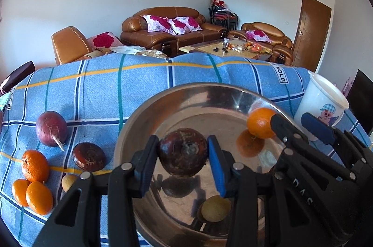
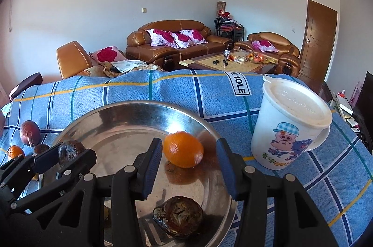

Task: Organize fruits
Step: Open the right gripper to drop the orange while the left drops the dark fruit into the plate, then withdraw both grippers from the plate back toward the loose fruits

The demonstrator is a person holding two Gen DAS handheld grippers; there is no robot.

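Label "SOLE" (image 2: pixel 239 83) readable on blue checked cloth (image 2: pixel 163 88).
Left gripper (image 1: pixel 183 159) jaws clamp dark fruit (image 1: pixel 183 152) over steel bowl (image 1: pixel 130 130); right gripper (image 2: pixel 190 164) jaws open around orange (image 2: pixel 183 149); pig-print cup (image 2: pixel 289 123) right.

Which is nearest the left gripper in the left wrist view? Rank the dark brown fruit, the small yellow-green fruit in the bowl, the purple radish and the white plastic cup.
1. Dark brown fruit, between the left gripper's jaws.
2. Small yellow-green fruit, just below, in the steel bowl.
3. Purple radish, left on the cloth.
4. White plastic cup, far right.

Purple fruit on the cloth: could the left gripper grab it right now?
Probably not yet: the left gripper is shut on a brown fruit. The purple fruit itself lies unblocked.
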